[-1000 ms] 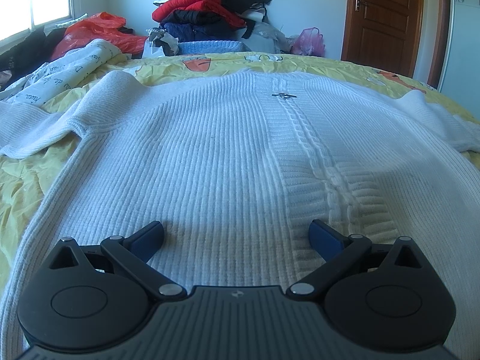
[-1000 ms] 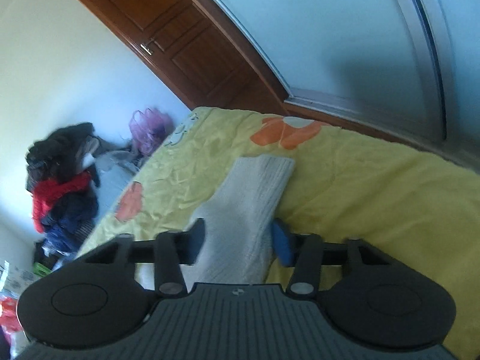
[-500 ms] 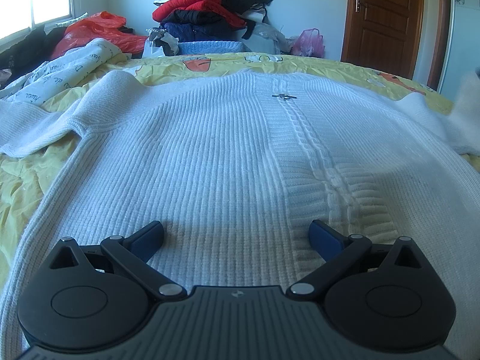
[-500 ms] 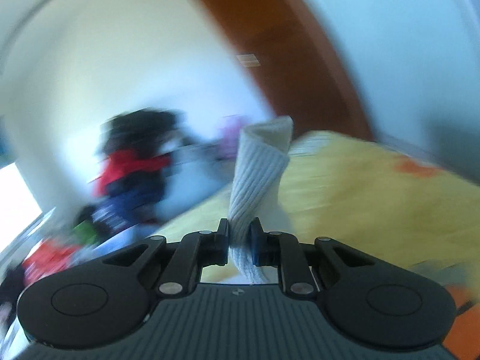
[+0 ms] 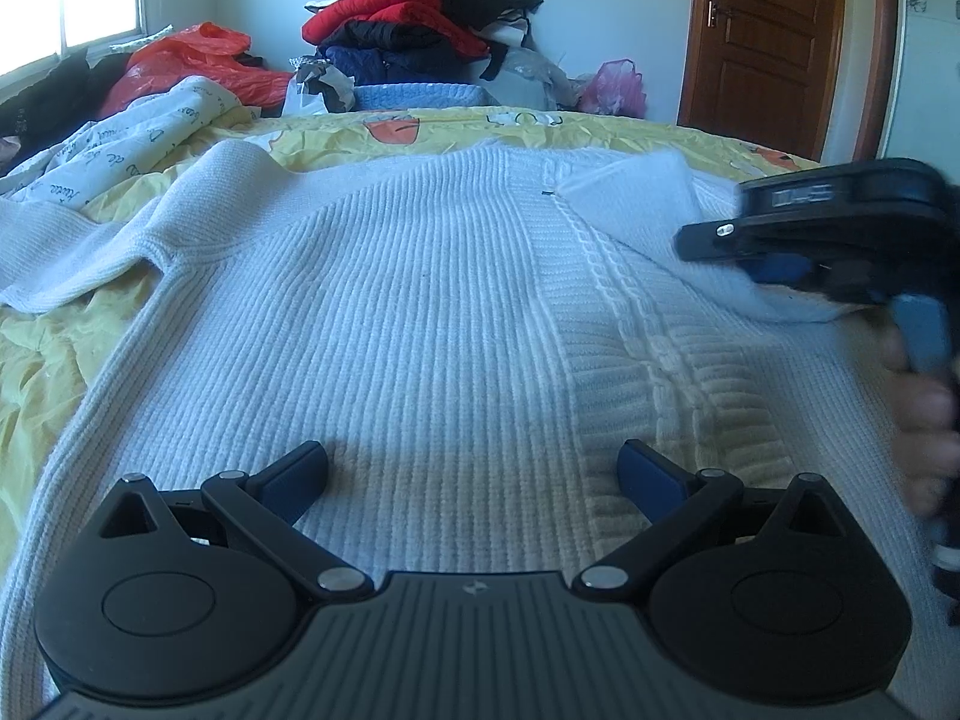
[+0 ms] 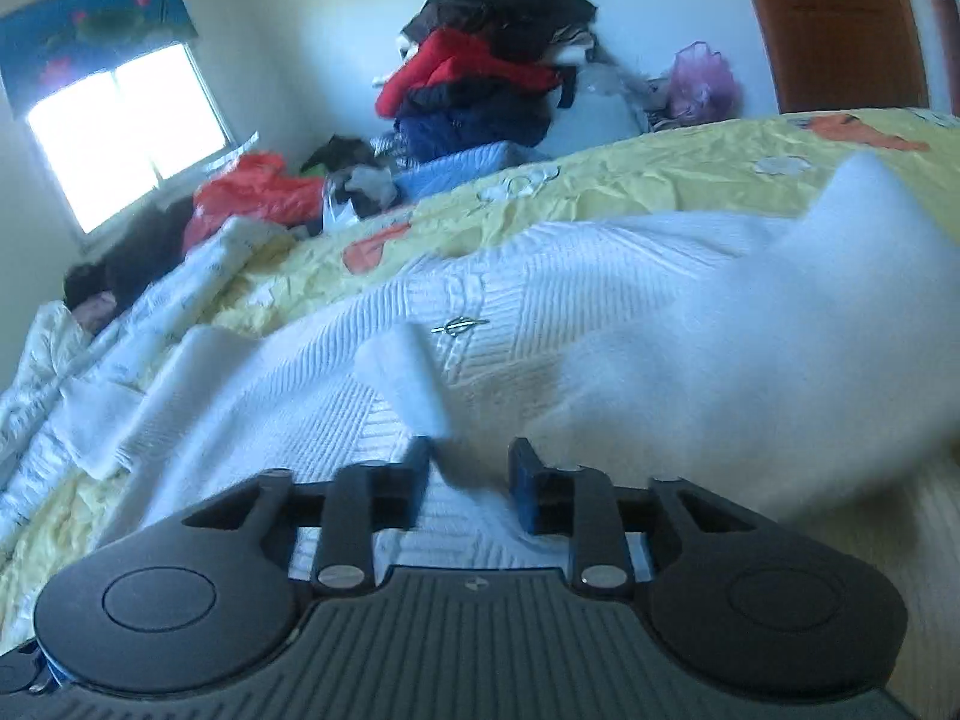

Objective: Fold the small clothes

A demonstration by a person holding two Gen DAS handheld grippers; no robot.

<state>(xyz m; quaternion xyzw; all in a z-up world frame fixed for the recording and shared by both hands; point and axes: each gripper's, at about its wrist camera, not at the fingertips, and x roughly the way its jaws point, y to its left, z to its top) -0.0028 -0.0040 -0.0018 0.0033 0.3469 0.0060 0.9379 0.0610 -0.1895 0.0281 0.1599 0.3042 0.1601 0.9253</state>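
Observation:
A white ribbed knit cardigan [image 5: 420, 300] lies front up on the yellow bedsheet [image 5: 54, 312]. My left gripper [image 5: 474, 468] hovers open over its hem, nothing between the fingers. The right sleeve [image 5: 636, 204] is folded inward across the chest. My right gripper [image 5: 738, 255] enters from the right above that sleeve, with a person's hand [image 5: 924, 420] on its handle. In the right wrist view the right gripper [image 6: 468, 474] has its jaws opening. The blurred cuff [image 6: 408, 372] sits just ahead of the left finger, free of the pads, and the sleeve [image 6: 780, 330] drapes at right.
A pile of dark and red clothes [image 5: 420, 18] rises beyond the bed's far edge. A red plastic bag [image 5: 198, 60] and a printed quilt [image 5: 120, 144] lie far left, the left sleeve [image 5: 72, 252] spread toward them. A brown door [image 5: 762, 36] and pink bag [image 5: 612, 84] stand far right.
The right gripper closed on the sleeve cuff, swung it left over the cardigan's chest, then parted its jaws and the cuff came free. The left gripper stayed still.

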